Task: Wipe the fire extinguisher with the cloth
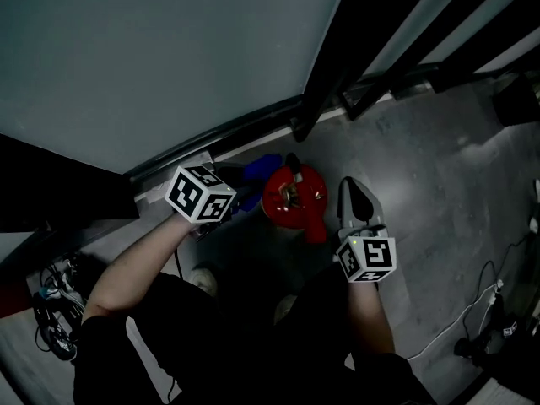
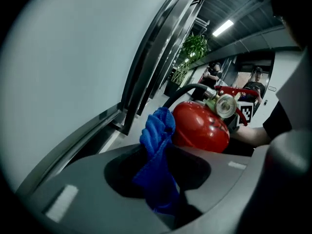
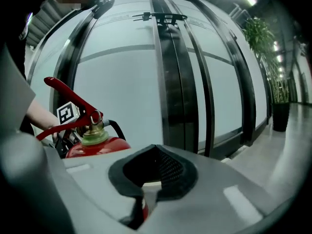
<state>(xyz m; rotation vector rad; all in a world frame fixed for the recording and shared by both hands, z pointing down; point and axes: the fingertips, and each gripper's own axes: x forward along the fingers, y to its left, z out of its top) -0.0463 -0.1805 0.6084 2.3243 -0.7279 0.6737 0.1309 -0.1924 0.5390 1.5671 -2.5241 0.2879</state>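
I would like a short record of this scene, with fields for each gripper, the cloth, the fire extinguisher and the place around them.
left gripper: shut on the cloth
right gripper: shut, nothing between its jaws, beside the fire extinguisher on its right
cloth: blue, bunched, seems to touch the extinguisher's body on its left
fire extinguisher: red, upright on the floor, with a red lever and a black hose at its top
surroundings: glass wall with dark frames behind the extinguisher
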